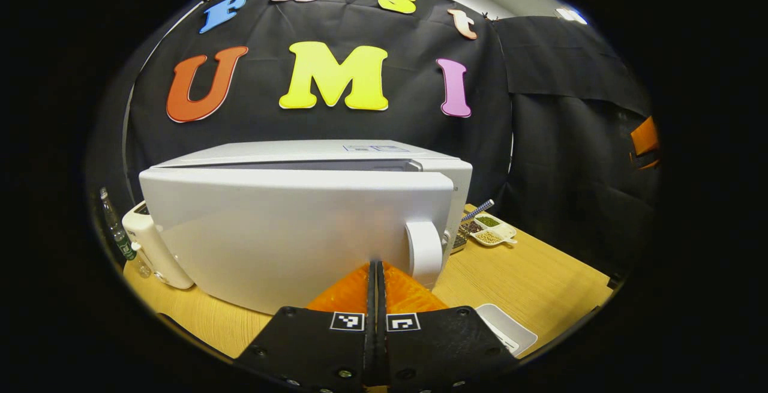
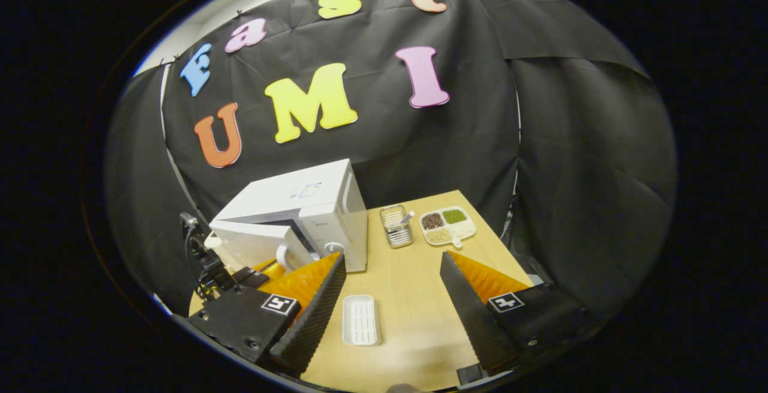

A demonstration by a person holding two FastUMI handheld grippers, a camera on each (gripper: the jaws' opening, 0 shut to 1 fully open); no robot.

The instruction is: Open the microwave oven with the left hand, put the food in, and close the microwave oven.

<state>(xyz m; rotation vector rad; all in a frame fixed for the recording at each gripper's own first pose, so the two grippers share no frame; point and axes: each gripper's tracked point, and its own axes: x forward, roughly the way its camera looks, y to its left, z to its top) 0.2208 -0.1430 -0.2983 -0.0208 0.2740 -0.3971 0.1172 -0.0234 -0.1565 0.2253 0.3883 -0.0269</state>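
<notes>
Your left gripper (image 1: 376, 273) has its jaws closed flat together on nothing, just short of the white microwave oven (image 1: 300, 225), whose door (image 1: 288, 237) stands slightly ajar with its handle (image 1: 424, 252) beside them. Your right gripper (image 2: 393, 288) hangs with jaws spread wide above a white ridged tray (image 2: 361, 320). Beyond it on the wooden worktop (image 2: 414, 273) sit a wire basket of utensils (image 2: 396, 225) and a divided dish (image 2: 447, 225) of dark, green and pale grains, against the booth's black cloth wall.
</notes>
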